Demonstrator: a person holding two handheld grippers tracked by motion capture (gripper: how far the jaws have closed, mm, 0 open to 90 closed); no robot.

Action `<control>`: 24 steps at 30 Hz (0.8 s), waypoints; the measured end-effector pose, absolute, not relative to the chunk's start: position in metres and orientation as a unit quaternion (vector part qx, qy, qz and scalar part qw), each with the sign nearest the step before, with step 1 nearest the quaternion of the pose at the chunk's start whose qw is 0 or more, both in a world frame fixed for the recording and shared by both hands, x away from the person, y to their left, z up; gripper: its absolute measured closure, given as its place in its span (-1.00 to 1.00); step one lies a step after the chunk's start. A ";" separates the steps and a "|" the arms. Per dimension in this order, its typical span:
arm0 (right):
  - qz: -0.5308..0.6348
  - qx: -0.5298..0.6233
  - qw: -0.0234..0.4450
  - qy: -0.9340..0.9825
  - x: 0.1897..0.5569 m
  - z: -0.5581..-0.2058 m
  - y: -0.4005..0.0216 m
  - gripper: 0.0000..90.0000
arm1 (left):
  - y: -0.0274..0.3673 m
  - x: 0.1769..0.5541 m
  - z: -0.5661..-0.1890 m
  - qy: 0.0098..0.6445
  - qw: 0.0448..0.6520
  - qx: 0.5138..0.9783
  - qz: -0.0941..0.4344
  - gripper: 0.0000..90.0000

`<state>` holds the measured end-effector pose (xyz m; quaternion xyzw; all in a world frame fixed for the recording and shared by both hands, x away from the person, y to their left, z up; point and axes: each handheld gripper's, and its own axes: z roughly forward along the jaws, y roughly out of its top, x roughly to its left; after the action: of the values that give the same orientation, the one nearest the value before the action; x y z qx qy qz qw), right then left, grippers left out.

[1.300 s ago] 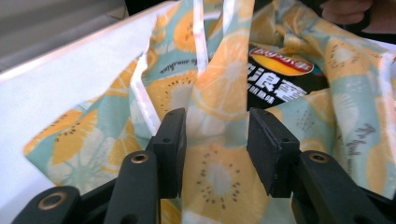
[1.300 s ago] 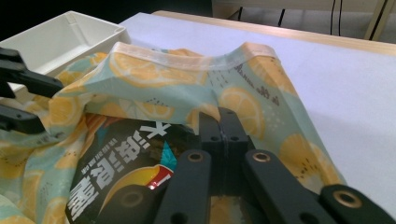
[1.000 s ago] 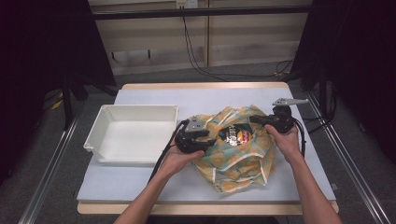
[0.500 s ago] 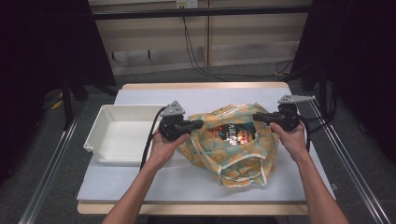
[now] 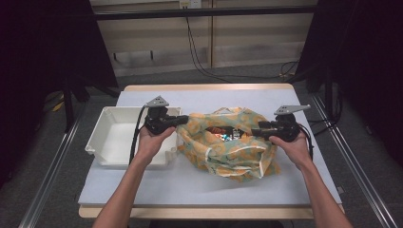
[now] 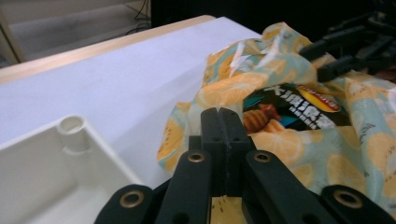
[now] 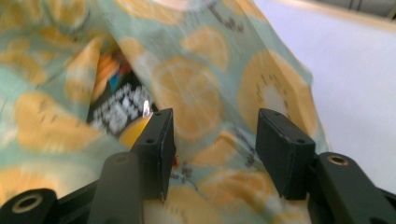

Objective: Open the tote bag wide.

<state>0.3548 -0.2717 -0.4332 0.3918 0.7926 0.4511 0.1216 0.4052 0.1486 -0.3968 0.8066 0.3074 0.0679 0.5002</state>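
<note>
Left hand-held gripper (image 5: 183, 120), held level, pinches the soft lemon-print fabric bag (image 5: 228, 147) at its left rim; right hand-held gripper (image 5: 255, 130), jaws just opening, frees the opposite rim. Bag rests mid-bench (image 5: 204, 185) beside a rigid white tray (image 5: 114, 137).

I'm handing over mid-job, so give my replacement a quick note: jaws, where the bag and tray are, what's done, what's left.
Left gripper: jaws shut on the left rim of the lemon-print bag, pulling it toward the white tray.
Right gripper: jaws have just been opening, now apart over the right rim, gripping nothing.
Bag lies mid-table, mouth stretched open; a snack packet shows inside.
Done: bag opened.
Left: probably lift the contents out into the tray, which holds nothing yet.
</note>
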 end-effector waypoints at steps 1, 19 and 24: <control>0.451 0.390 0.117 0.795 0.353 -0.437 -0.273 0.02 | 0.150 0.407 -0.399 0.310 0.501 0.806 0.063 1.00; 0.551 0.384 0.098 0.734 0.334 -0.419 -0.303 1.00 | 0.163 0.417 -0.404 0.333 0.496 0.799 0.072 1.00; 0.591 0.405 0.105 0.690 0.330 -0.413 -0.327 1.00 | 0.166 0.418 -0.410 0.338 0.503 0.794 0.057 1.00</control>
<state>0.3301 -0.3271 -0.4128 0.4049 0.6895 0.5913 0.1050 0.4185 0.1662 -0.4097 0.7937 0.3379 0.0565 0.5027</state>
